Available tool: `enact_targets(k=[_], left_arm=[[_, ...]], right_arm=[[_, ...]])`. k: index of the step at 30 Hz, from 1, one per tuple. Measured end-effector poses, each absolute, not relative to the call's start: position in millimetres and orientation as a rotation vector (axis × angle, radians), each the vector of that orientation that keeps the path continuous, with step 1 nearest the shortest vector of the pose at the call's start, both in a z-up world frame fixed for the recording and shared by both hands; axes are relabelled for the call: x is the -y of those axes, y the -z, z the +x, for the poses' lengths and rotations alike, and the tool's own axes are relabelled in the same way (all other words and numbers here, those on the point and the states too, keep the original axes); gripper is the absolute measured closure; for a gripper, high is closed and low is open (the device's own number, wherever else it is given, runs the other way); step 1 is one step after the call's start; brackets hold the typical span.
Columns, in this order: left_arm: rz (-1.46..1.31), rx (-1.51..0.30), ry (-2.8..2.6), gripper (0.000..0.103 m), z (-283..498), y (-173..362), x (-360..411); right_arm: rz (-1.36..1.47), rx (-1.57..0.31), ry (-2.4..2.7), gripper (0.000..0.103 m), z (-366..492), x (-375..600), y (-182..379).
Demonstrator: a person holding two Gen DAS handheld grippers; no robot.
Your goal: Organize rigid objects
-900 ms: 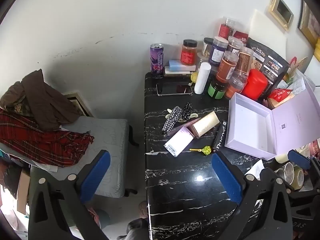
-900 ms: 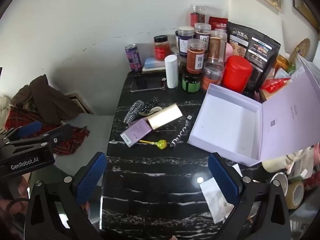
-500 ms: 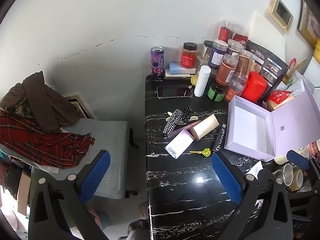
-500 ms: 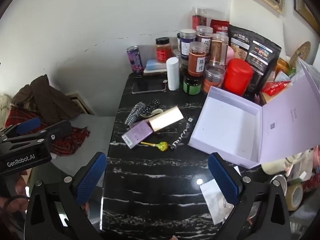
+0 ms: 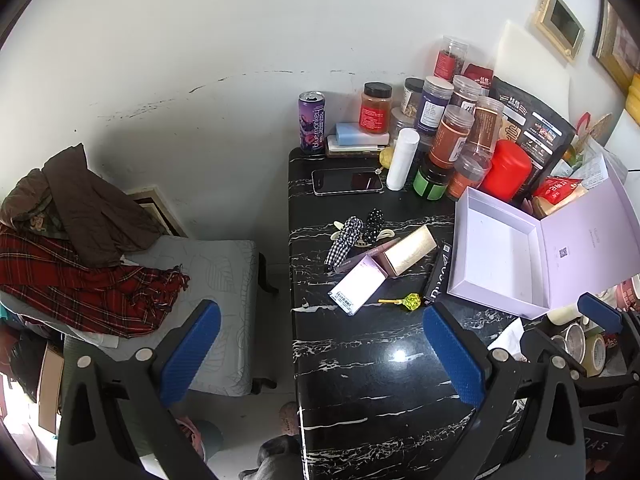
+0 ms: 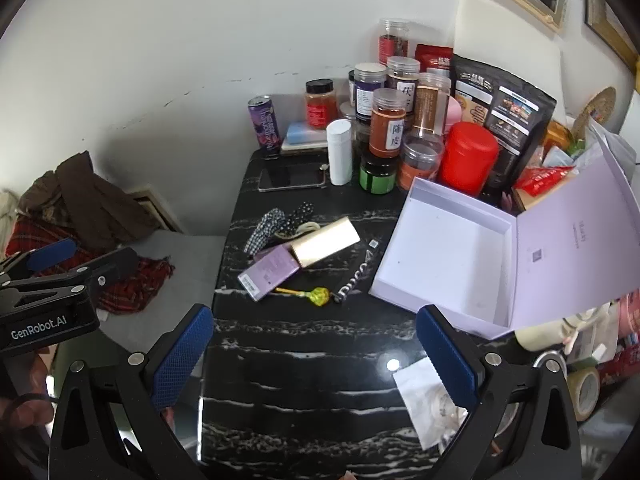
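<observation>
An open lilac gift box lies empty at the right of the black marble table. Left of it lie a gold box, a lilac carton, a black narrow box, a yellow lollipop and fabric hair clips. My left gripper and right gripper are open, empty, held above the table's near end.
Jars, a red canister, a white tube, a can, a phone and snack bags crowd the back. Tape rolls stand right. A chair with clothes stands left.
Both grippers have drawn slightly back and up from the table, so the objects look a little smaller. Nothing on the table has moved.
</observation>
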State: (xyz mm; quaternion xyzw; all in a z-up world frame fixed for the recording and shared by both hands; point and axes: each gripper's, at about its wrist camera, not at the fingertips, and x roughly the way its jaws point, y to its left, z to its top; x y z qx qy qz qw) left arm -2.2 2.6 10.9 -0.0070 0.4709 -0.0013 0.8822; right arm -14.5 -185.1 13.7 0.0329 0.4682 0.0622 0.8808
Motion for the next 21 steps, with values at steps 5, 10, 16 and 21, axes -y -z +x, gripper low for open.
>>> enact_targets(k=[5, 10, 16, 21], left_arm=[[-0.015, -0.974, 0.002, 0.000, -3.4, -12.5, -2.8], [-0.015, -0.973, 0.003, 0.000, -4.5, -14.4, -3.2], [-0.018, -0.968, 0.007, 0.000, -5.7, -17.3, -4.6], [-0.014, -0.963, 0.008, 0.000, -8.6, -20.8, -5.7]], right_arm=[[0.065, -0.971, -0.130, 0.000, -14.2, 186.1, -15.8], [0.055, -0.958, -0.126, 0.000, -15.5, 184.9, -18.7], [0.029, -0.935, -0.114, 0.000, -19.8, 181.9, -22.0], [-0.004, -0.902, -0.090, 0.000, -22.6, 181.0, -27.7]])
